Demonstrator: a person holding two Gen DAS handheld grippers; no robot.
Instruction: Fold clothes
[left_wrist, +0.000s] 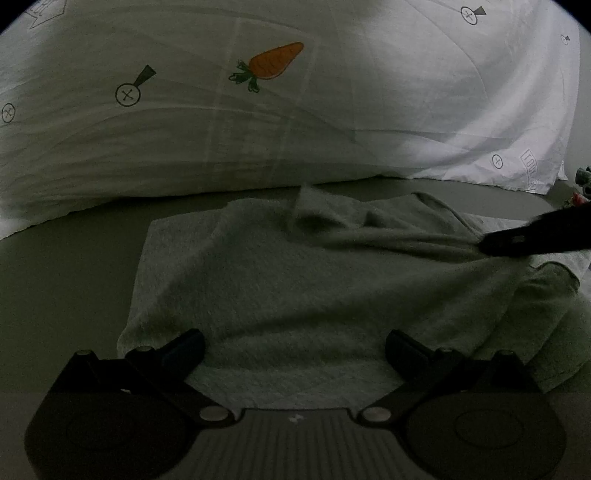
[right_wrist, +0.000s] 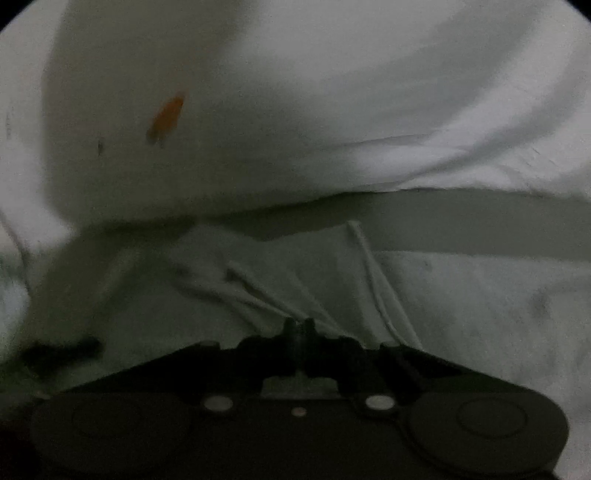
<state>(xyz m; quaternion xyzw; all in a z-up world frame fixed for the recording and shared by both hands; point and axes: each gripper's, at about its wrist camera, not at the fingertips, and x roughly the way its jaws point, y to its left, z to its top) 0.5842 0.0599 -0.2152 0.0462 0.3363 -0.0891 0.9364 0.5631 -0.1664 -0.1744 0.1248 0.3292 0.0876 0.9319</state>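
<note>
Garment: pale fleecy piece (left_wrist: 280, 280) lies spread flat on the bed, partly bunched at its far right.
Left tongs (left_wrist: 294, 349): jaws wide apart, hovering over the garment's near edge, gripping nothing.
Right tongs (right_wrist: 300, 326): jaws closed together, pinching a gathered ridge of the cloth; folds fan out from the tips.
Right tongs, left view: dark tip (left_wrist: 517, 242) at the bunched right side.
Surface: plain grey sheet (left_wrist: 66, 280).
Behind: white pillow (left_wrist: 295, 122) with carrot print (left_wrist: 271, 62).
Far right: small objects, probably toys, too blurred to name.
</note>
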